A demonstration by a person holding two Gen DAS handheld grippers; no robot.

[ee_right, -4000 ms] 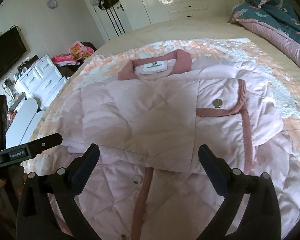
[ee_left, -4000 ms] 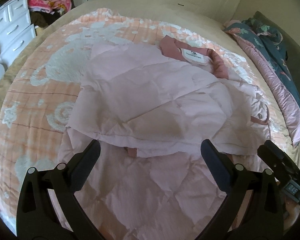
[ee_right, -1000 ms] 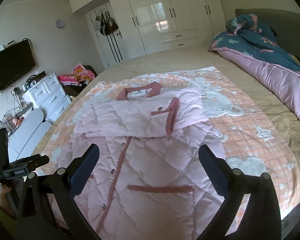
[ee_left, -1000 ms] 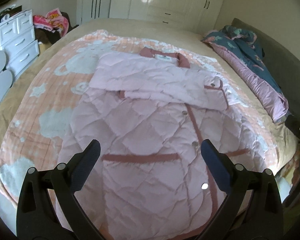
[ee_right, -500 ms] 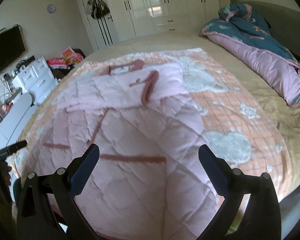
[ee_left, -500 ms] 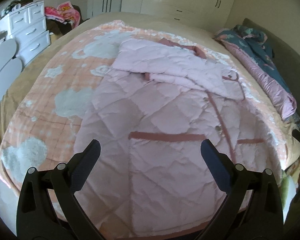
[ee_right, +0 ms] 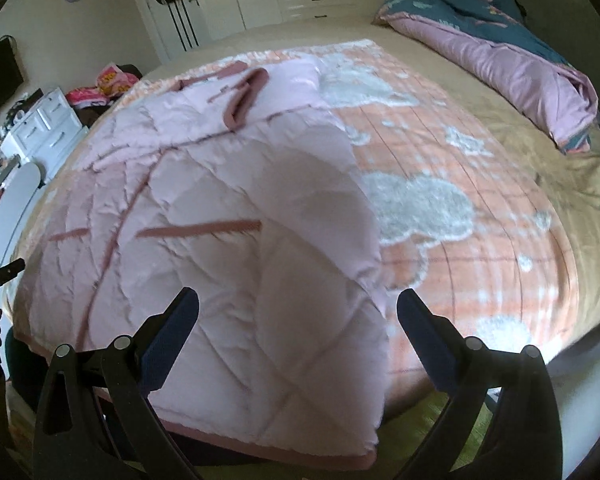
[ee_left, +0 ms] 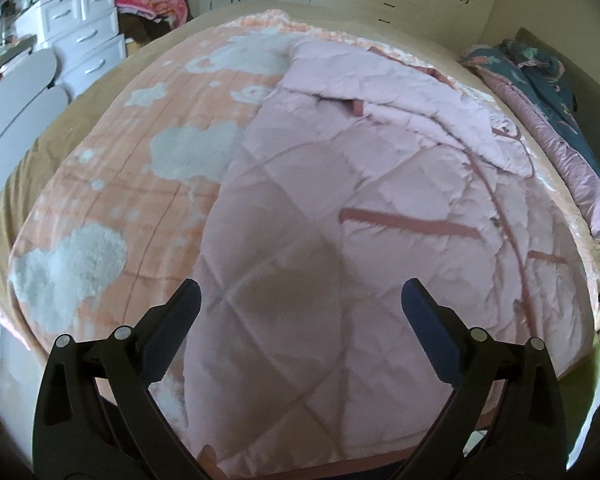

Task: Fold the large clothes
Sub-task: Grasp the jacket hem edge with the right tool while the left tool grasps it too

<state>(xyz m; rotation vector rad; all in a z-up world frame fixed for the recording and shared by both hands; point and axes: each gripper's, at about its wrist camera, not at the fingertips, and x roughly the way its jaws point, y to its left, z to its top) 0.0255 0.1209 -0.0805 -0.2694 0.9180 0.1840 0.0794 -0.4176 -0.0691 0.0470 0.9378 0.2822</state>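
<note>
One pink coat [ee_left: 340, 220], two grippers, fingers spread

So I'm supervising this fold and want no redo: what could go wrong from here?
1. The long pink quilted coat has its hem hanging off the edge of the bed; a loose grip could let it slide down.
2. Its folded-in sleeves lie loosely near the collar; lifting the hem might shift them.
3. Left tongs and right tongs sit open at different corners; uneven grabs could skew the fold.
</note>
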